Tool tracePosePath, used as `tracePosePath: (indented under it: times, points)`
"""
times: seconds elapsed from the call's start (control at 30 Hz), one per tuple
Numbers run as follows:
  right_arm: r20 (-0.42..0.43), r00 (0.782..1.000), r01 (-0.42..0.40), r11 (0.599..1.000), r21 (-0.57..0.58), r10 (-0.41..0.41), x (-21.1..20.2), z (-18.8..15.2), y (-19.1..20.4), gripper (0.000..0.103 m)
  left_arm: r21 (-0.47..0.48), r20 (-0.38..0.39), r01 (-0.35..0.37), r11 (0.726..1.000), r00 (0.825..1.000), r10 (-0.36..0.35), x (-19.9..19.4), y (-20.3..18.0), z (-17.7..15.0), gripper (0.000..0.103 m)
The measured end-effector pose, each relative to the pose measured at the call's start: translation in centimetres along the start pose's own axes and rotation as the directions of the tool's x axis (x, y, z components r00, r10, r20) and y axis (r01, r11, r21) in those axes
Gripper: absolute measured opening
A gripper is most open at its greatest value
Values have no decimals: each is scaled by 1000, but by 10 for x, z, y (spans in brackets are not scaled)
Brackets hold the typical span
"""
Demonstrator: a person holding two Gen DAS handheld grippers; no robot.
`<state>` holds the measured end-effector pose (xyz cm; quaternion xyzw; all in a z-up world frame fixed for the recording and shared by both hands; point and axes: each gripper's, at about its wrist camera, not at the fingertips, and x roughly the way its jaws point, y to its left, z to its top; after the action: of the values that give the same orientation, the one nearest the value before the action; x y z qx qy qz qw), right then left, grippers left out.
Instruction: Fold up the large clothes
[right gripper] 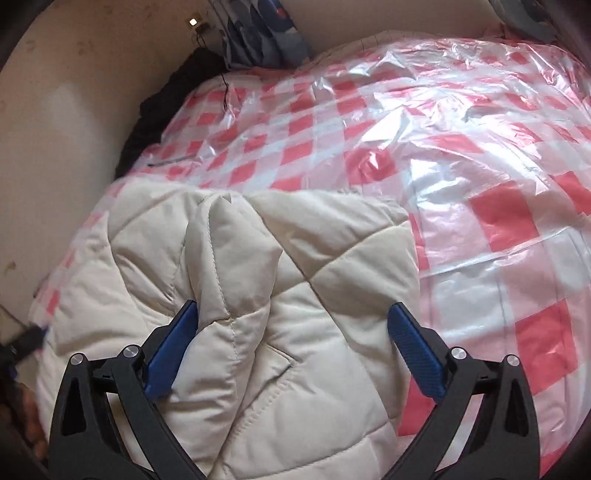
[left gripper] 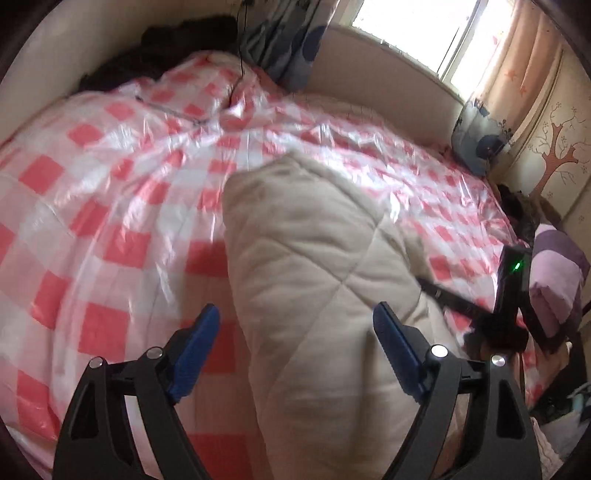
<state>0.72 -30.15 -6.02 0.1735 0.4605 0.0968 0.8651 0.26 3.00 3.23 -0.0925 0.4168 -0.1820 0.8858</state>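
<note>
Lying on the bed's glossy red-and-white checked plastic cover [right gripper: 480,155], a cream quilted puffy jacket [right gripper: 258,295] sits between the spread-apart jaws of both left gripper [left gripper: 295,328] and right gripper [right gripper: 291,328].

You had a bed [left gripper: 110,206] under glossy red-and-white checked plastic, beige wall [right gripper: 55,110] beside it, a bright window [left gripper: 417,26] and what looked like peach curtains [left gripper: 517,74].

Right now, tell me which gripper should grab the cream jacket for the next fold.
Right, probably. The right gripper stands open with a raised fold of the cream quilted jacket between its fingers, one pad already beside it. The left gripper is open too, over flatter, bulkier padding.
</note>
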Motion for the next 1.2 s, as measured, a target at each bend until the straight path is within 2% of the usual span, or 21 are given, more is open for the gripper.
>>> tracePosePath:
  times: [0.1, 0.13, 0.17, 0.2, 0.27, 0.37, 0.43, 0.5, 0.53, 0.57, 0.6, 0.67, 0.73, 0.8, 0.83, 0.9, 0.97, 1.0, 1.07, 1.13, 1.2]
  points:
    - [-23, 1000, 10, 1000, -1, -10, 7, -2, -3, 96, 49, 77, 40, 998, 996, -44, 5, -25, 13, 82]
    - [-22, 1000, 14, 1000, -5, -14, 9, -3, -3, 96, 92, 42, 31, 995, 998, -35, 18, -36, 14, 82]
    - [-25, 1000, 4, 1000, 0, -4, 12, -3, -5, 96, 129, -41, 24, 991, 999, -18, 39, -44, 14, 82]
    - [-37, 999, -12, 1000, 21, 13, 16, -2, -10, 96, 162, -75, -13, 987, 997, 26, 53, -44, 11, 83]
    - [-51, 998, -21, 996, 91, 26, 8, 3, -19, 96, 237, -87, -71, 969, 992, 94, 68, -48, 3, 83]
    - [78, 990, 123, 992, -12, -121, -31, 18, 16, 96, 236, -60, -68, 969, 995, 85, 63, -42, -2, 84]
    - [127, 982, 149, 988, -50, -141, -40, 29, 38, 96, 219, -51, -61, 974, 996, 74, 61, -36, -6, 85]
    - [107, 970, 231, 967, -112, -219, -10, 30, 47, 96, 214, -38, -61, 975, 997, 71, 61, -34, -6, 86]
    - [76, 970, 239, 962, -135, -230, 17, 26, 41, 96, 213, -33, -60, 975, 997, 69, 62, -35, -6, 86]
    - [62, 985, 165, 980, -114, -159, 42, 18, 26, 97, 212, -33, -56, 976, 997, 64, 62, -38, -8, 87]
    - [49, 996, 75, 997, -28, -74, 57, 16, 4, 97, 224, -31, -62, 973, 997, 71, 66, -40, -9, 87]
    - [35, 998, 56, 998, 1, -56, 63, 19, -3, 97, 267, -25, -100, 959, 994, 110, 76, -45, -9, 89]
    - [-23, 999, 41, 999, -7, -42, 62, 25, -2, 97, 261, -30, -101, 960, 993, 113, 79, -43, -10, 90]
    - [-55, 996, 68, 998, 9, -68, 37, 33, 1, 97, 250, -35, -87, 964, 995, 98, 76, -40, -9, 92]
    - [-12, 995, 95, 995, -13, -95, 12, 34, 10, 97, 242, -32, -86, 966, 995, 97, 74, -39, -9, 92]
    - [81, 996, 49, 994, -97, -41, -44, 24, 36, 97, 224, -29, -80, 971, 996, 89, 71, -34, -9, 93]
    - [95, 995, 26, 980, -198, -7, -77, 2, 61, 97, 207, -33, -69, 976, 996, 77, 67, -30, -9, 94]
    - [68, 997, 57, 966, -252, -41, -79, -15, 71, 97, 200, -35, -65, 978, 997, 73, 66, -29, -9, 94]
    - [-38, 974, 196, 918, -345, -223, -49, -48, 78, 97, 185, -40, -58, 981, 997, 67, 64, -28, -9, 95]
    - [-87, 978, 157, 948, -278, -188, -18, -64, 57, 97, 209, -44, -56, 976, 997, 66, 63, -34, -12, 96]
    - [-139, 981, 108, 978, -178, -134, -12, -61, 43, 97, 261, -37, -101, 960, 993, 114, 64, -42, -19, 96]
